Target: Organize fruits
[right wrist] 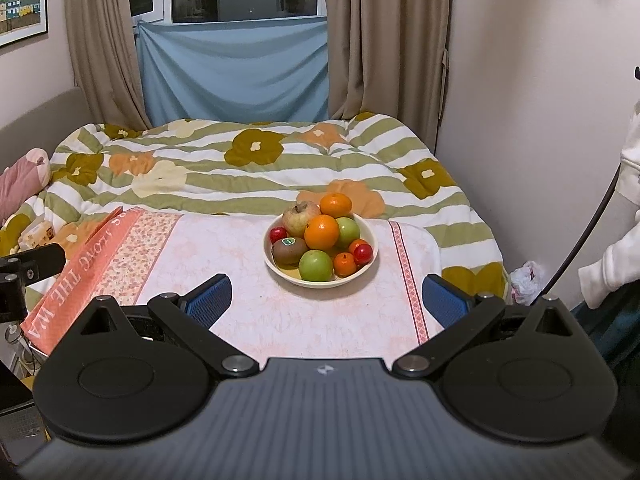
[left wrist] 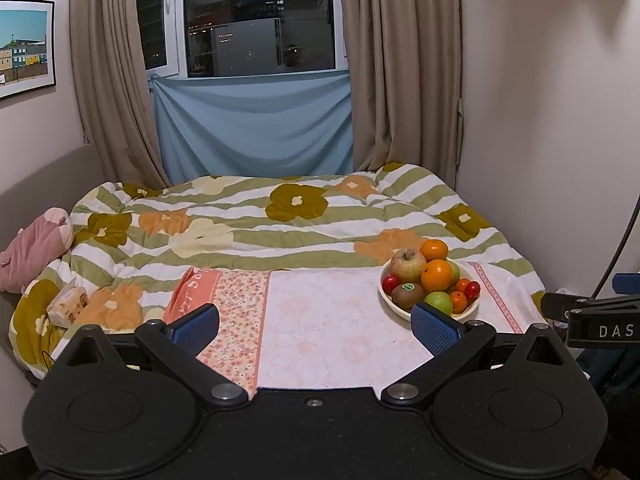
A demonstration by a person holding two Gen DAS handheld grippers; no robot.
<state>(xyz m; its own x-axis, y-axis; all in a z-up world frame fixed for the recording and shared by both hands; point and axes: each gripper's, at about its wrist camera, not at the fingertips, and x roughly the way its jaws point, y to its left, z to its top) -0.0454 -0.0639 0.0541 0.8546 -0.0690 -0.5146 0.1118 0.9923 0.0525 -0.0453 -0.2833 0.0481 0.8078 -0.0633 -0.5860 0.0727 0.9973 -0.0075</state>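
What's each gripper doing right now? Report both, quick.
Left gripper: open, holding nothing.
Right gripper: open, holding nothing, short of the fruit bowl.

The bowl (right wrist: 370, 256) looks like smooth, glossy cream plastic or ceramic; which, I cannot tell. The fruit (right wrist: 322, 232) has shiny, waxy skins, except the matt, fuzzy kiwi (right wrist: 289, 251). Under it lies a soft printed cloth (right wrist: 224, 264), on a puffy quilt (right wrist: 256, 168). The gripper pads (right wrist: 210, 295) are ribbed blue rubber on matt black plastic arms with metal pivots.
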